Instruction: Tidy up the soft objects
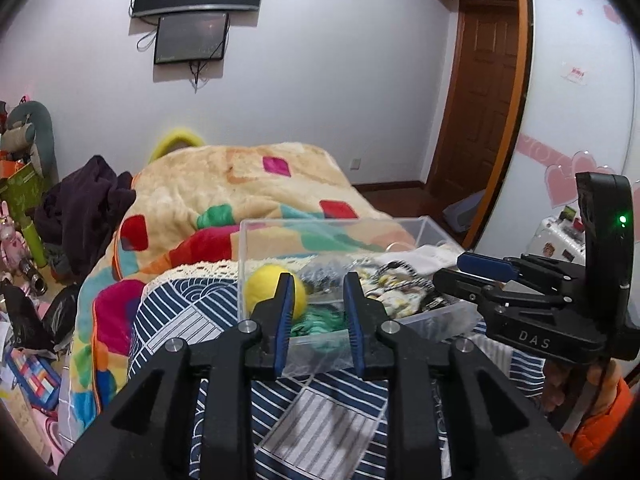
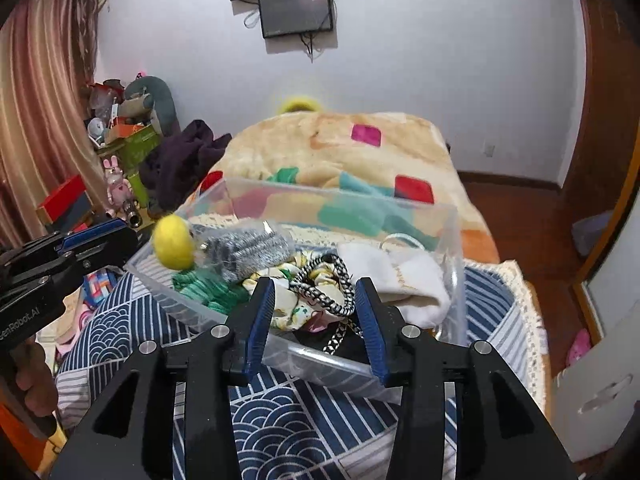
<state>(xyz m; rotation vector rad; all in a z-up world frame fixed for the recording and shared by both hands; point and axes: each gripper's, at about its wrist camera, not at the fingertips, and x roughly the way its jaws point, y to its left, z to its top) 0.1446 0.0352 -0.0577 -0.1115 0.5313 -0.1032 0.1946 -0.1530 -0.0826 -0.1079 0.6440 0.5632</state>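
While the soft things sit gathered in the clear bin [image 2: 454, 264] on the bed, you hold both the left tool [image 1: 317, 316] and right tool [image 2: 316, 320] open and empty just before it, ready to reach in.

My left wrist view looks along its fingers from close at the clear box [image 1: 340, 240] from its left, my right wrist view from its right, both sharing the box, bed [image 2: 400, 148] and wall screens [image 1: 192, 36].
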